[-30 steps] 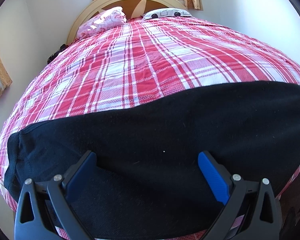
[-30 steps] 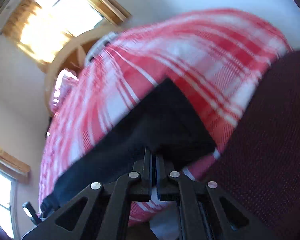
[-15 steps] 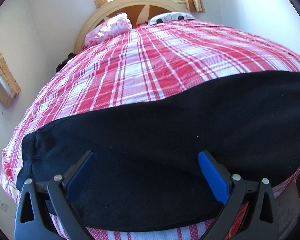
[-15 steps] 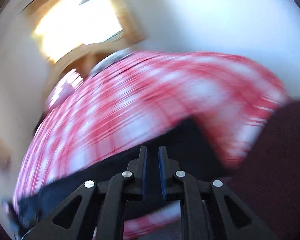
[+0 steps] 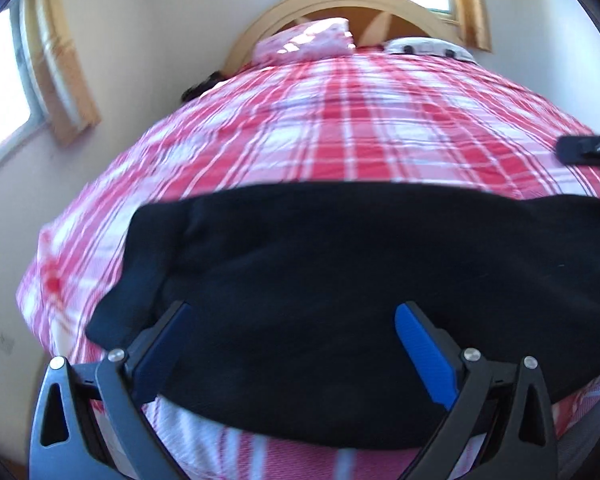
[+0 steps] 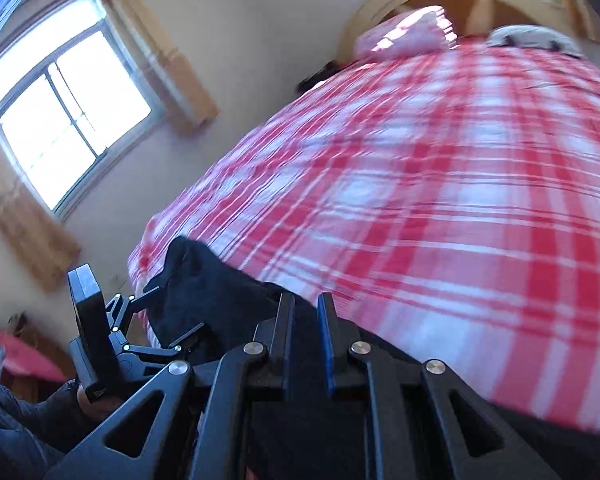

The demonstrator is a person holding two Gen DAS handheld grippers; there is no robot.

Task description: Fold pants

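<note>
Black pants (image 5: 340, 280) lie across the near edge of a bed with a red and white plaid cover (image 5: 360, 140). My left gripper (image 5: 296, 344) is open, its blue-padded fingers spread wide just above the pants near the waist end. My right gripper (image 6: 305, 332) has its jaws close together with black pants cloth (image 6: 204, 284) between and below them; it appears shut on the pants. The right gripper's tip shows at the right edge of the left wrist view (image 5: 588, 148). The left gripper body shows in the right wrist view (image 6: 112, 344).
A wooden headboard (image 5: 340, 4) with a pink pillow (image 5: 308, 40) and a white patterned pillow (image 5: 428, 46) stands at the far end. Windows with tan curtains (image 6: 64, 120) are on the left wall. The bed's left edge drops to the floor.
The right gripper swung leftward along the bed with the pants, and its jaws parted slightly. The left gripper drew back and to the left; the pants' left end now shows more fully.
</note>
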